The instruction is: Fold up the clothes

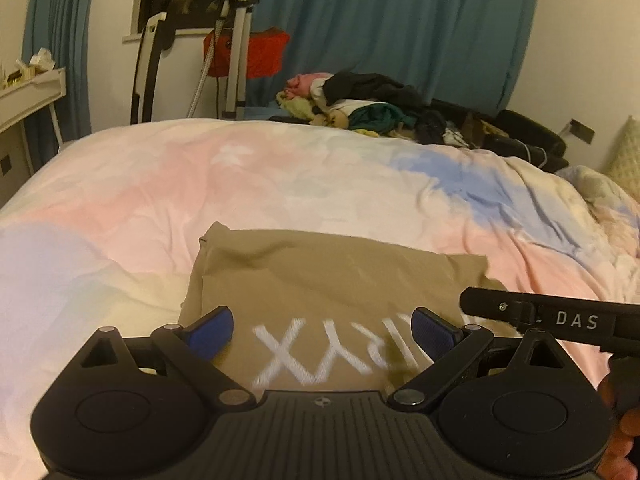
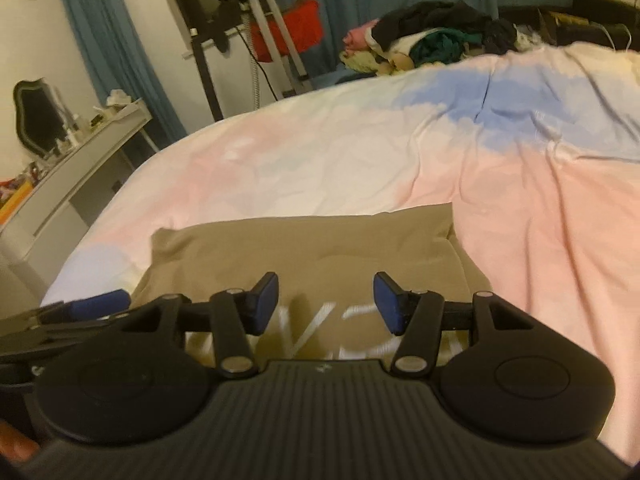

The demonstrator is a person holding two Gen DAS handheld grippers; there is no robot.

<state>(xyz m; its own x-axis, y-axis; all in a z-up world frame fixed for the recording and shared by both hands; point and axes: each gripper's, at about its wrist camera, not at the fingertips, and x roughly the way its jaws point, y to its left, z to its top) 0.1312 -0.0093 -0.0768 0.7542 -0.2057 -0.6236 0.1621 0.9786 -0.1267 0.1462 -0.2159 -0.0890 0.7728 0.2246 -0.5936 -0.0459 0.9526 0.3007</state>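
A folded tan garment (image 1: 320, 280) with white lettering lies flat on the near part of a pastel pink-and-blue duvet (image 1: 280, 176). Both tools hang just above its near edge. The left gripper (image 1: 322, 330) has its blue-padded jaws spread wide with nothing between them, and the right gripper (image 2: 326, 302) beside it is likewise parted and empty. At the far side of the bed sits a heap of unfolded clothes (image 1: 368, 106), with teal curtains (image 1: 400, 28) behind and a white dresser (image 2: 80, 168) far left.
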